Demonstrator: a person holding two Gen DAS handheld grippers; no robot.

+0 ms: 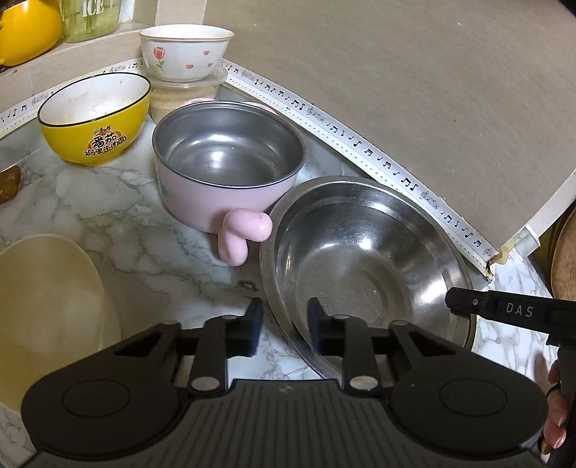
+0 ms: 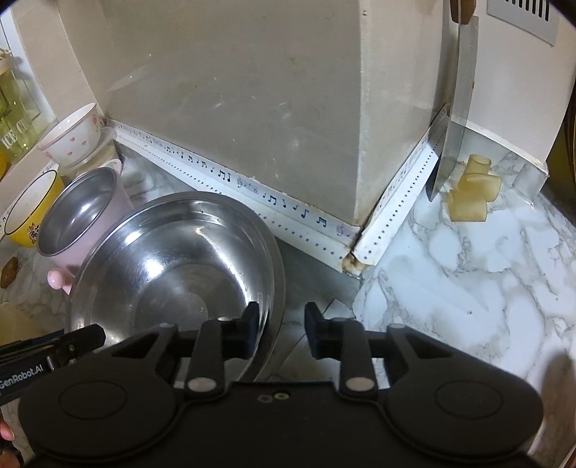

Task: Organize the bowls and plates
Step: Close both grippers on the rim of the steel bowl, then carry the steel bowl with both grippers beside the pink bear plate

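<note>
A large steel basin [image 1: 363, 259] sits on the marble counter; it also shows in the right wrist view [image 2: 172, 266]. My left gripper [image 1: 284, 324] is open, its fingers straddling the basin's left rim. My right gripper [image 2: 281, 325] is open, its fingers straddling the basin's right rim. Behind stand a pink steel-lined pot [image 1: 226, 172] with knob handles, a yellow bowl [image 1: 94, 117], and a white flowered bowl [image 1: 185, 50] on a clear lidded tub [image 1: 187, 95]. A cream plate [image 1: 46, 309] lies at the left.
A beige wall with music-note trim [image 1: 378, 151] runs behind the dishes. A cleaver [image 2: 457, 108] hangs by the wall corner, above pale plastic rings [image 2: 471, 194]. A yellow pot [image 1: 25, 28] and a glass jar [image 1: 90, 18] stand on a ledge.
</note>
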